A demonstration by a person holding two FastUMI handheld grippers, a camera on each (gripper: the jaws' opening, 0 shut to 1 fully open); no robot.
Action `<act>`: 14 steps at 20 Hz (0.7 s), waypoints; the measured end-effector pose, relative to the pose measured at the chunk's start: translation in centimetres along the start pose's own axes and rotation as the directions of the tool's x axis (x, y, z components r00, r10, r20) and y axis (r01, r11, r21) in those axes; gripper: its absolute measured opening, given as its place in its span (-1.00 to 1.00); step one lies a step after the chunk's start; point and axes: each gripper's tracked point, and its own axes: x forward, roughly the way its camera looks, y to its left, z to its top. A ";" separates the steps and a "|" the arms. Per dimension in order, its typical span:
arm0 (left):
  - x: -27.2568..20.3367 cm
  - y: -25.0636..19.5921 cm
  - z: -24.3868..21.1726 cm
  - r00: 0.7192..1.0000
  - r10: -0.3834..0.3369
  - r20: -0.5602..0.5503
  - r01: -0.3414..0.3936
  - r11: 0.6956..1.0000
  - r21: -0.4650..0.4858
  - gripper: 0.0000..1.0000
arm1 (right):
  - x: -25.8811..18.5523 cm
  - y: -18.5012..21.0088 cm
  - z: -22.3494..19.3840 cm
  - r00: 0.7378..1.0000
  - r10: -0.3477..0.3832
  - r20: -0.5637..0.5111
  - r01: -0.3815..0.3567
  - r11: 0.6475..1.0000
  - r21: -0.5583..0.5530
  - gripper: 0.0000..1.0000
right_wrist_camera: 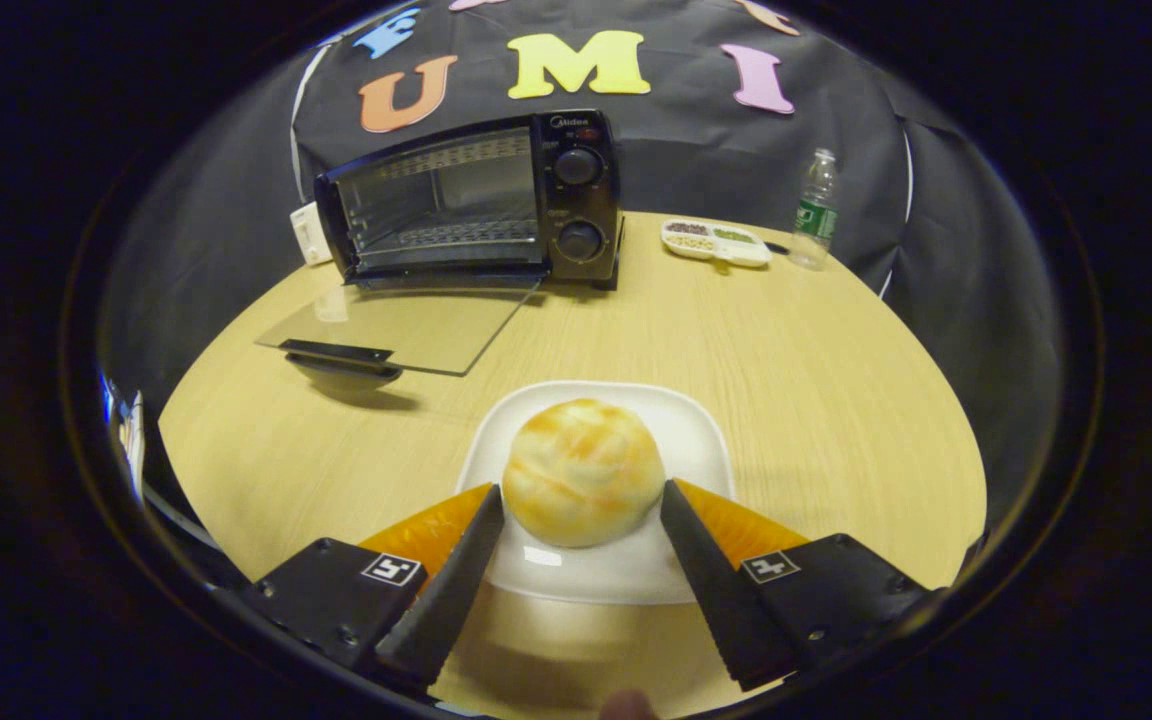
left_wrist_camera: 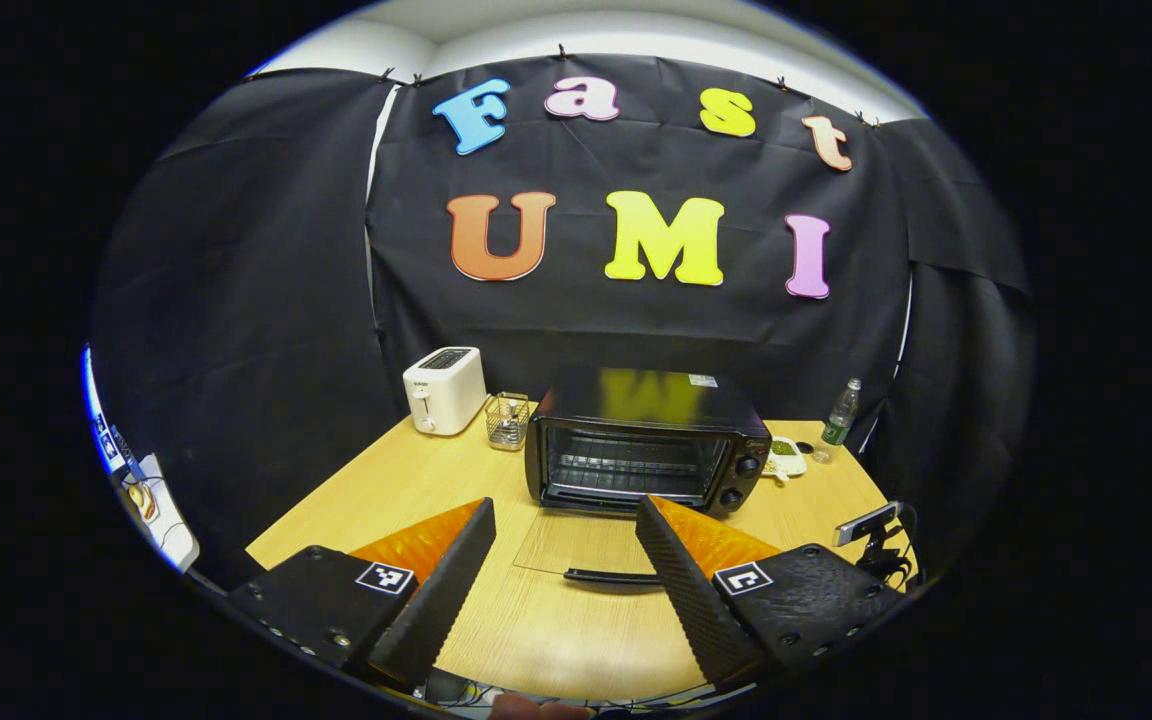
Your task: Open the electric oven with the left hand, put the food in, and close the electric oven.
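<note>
Oven door down flat for loading, left gripper wide and empty; right gripper straddles the bun on its plate, not yet clamped.

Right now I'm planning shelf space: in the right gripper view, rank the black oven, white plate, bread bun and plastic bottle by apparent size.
1. Black electric oven
2. White square plate, enlarged by nearness
3. Round golden bread bun, likewise near
4. Clear plastic bottle, far off
</note>
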 end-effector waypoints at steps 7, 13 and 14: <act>1.5 -0.3 0.9 0.996 -0.086 0.009 0.086 0.996 0.021 0.87 | -1.5 0.4 1.5 0.999 -0.042 0.015 0.041 0.998 0.055 0.60; 2.4 0.3 2.3 0.988 -0.149 0.029 0.149 0.989 0.001 0.87 | -4.7 2.7 3.8 0.998 -0.039 0.042 0.032 0.989 0.143 0.48; 2.5 0.5 2.5 0.987 -0.157 0.036 0.157 0.988 0.004 0.87 | -5.1 3.4 4.4 0.998 -0.036 0.050 0.028 0.986 0.165 0.46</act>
